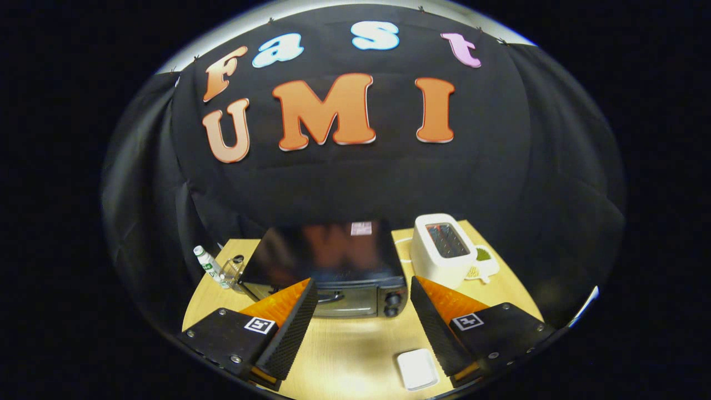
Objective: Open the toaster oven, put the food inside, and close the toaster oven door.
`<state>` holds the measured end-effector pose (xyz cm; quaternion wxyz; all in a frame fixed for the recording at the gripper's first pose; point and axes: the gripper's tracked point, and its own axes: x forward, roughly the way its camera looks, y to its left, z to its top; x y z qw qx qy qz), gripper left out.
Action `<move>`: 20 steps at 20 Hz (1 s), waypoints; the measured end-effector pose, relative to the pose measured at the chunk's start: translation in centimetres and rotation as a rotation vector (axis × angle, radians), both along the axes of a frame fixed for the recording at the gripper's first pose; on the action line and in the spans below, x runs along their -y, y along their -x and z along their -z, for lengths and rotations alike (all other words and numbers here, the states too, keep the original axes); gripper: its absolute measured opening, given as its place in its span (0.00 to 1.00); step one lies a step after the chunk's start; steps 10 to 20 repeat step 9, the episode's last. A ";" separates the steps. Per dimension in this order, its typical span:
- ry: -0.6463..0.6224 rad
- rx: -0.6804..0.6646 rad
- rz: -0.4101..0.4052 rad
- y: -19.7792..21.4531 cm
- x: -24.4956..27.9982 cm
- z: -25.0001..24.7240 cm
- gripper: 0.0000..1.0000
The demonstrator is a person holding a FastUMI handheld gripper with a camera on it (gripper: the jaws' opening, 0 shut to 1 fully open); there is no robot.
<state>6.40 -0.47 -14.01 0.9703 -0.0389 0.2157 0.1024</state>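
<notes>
A black toaster oven [328, 261] stands on the wooden table [355, 344], just beyond my fingers, seen from above. Its door is closed, with the handle [328, 297] across the front and two knobs [392, 304] at the right. My gripper [364, 289] hovers above the table in front of the oven, open, with nothing between its fingers. A small white rectangular piece [417, 369] lies on the table beside the right finger, near the front edge; I cannot tell whether it is the food or a dish.
A white pop-up toaster [442, 250] stands to the right of the oven, with a small green and white item [482, 265] beside it. Left of the oven are a white bottle [210, 265] and a clear glass [236, 273]. Black cloth walls close the booth behind.
</notes>
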 end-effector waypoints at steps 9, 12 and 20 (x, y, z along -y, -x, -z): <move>-0.044 0.210 -0.043 -2.2 6.7 -12.8 0.99; -0.044 0.210 -0.043 -2.2 6.7 -12.8 0.99; -0.044 0.210 -0.043 -2.2 6.7 -12.8 0.99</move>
